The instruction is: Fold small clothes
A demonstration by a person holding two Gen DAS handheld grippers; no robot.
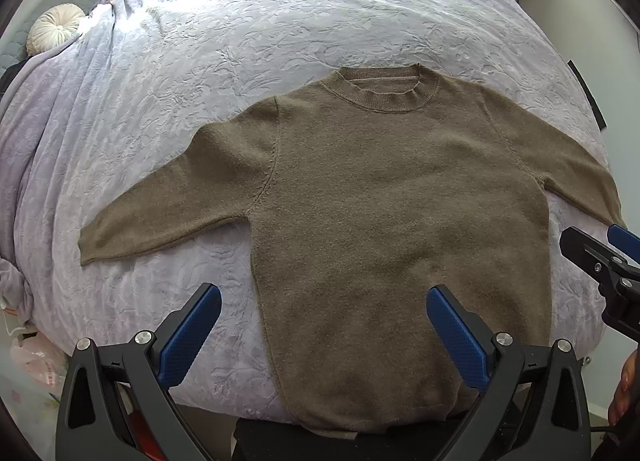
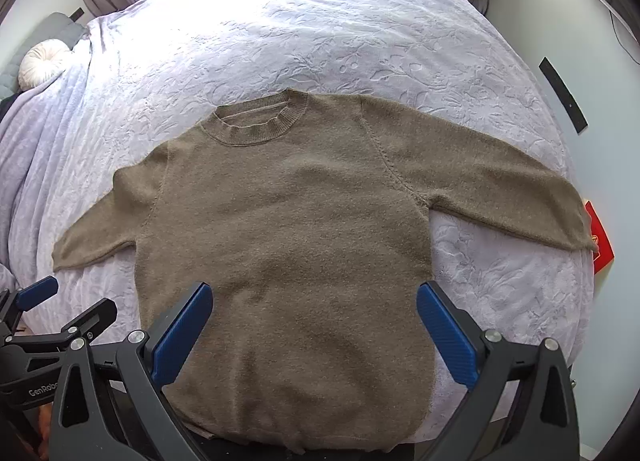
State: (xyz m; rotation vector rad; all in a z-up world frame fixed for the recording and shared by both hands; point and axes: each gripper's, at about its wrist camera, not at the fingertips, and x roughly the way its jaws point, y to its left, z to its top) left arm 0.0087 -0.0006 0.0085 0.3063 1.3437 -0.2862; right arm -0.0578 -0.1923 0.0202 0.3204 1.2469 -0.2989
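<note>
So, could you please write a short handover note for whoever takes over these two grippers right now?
Left gripper: jaws open, empty, above the sweater's lower left part.
Right gripper: jaws open, empty, above the lower right part.
Brown sweater: flat, front up on the lilac bedspread, collar away from you, both sleeves spread out, hem at the near edge.
Done: laid out only.
Left: every fold, probably sleeves first.
</note>
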